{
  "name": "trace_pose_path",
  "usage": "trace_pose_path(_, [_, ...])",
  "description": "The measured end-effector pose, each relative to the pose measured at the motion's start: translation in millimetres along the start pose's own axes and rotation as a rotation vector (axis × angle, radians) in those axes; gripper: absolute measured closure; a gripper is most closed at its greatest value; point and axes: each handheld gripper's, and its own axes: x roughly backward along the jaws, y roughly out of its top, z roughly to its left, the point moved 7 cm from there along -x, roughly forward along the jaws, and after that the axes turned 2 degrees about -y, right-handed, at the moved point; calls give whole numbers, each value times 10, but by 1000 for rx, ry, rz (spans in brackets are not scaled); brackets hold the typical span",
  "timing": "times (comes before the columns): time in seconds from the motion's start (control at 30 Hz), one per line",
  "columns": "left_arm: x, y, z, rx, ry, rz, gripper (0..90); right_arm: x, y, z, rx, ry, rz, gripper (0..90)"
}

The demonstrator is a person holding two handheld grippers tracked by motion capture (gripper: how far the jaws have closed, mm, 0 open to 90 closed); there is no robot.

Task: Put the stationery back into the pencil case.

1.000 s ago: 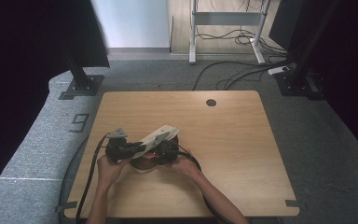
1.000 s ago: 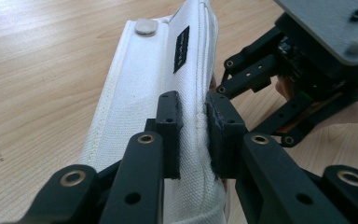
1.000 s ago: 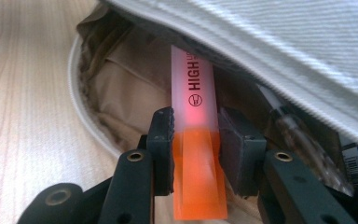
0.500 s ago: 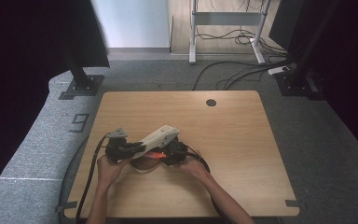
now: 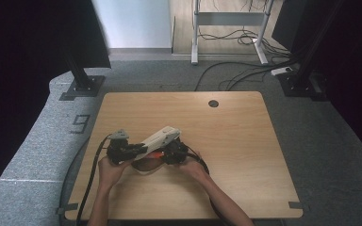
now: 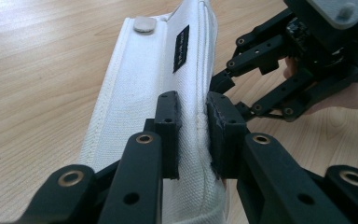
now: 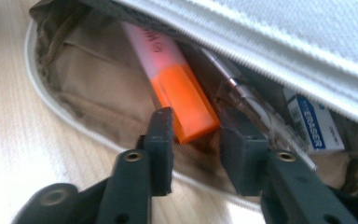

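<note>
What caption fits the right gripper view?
Open right gripper reaching toward an orange highlighter inside the white pencil case.

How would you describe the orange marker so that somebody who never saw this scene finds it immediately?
On the wooden table lies a white fabric pencil case, held open. Inside, on its beige lining, the highlighter lies beside a clear pen and a boxed eraser. Alone among them it has a bright orange cap and pink body.

Black jointed tool (image 6: 193,133) arms with brass-ringed pivot holes (bare forearms (image 5: 224,200))
</note>
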Motion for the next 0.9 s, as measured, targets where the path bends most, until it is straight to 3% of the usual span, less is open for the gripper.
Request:
trace_pose_path(0.4, [-9,-9,-7,-2,-5,7,748,-48,24,-26,-13,11,-15,644])
trace_pose_path(0.9, [-53,-55,-20,-2,-15,24,734,175,-103,-106,-47,28,-22,542])
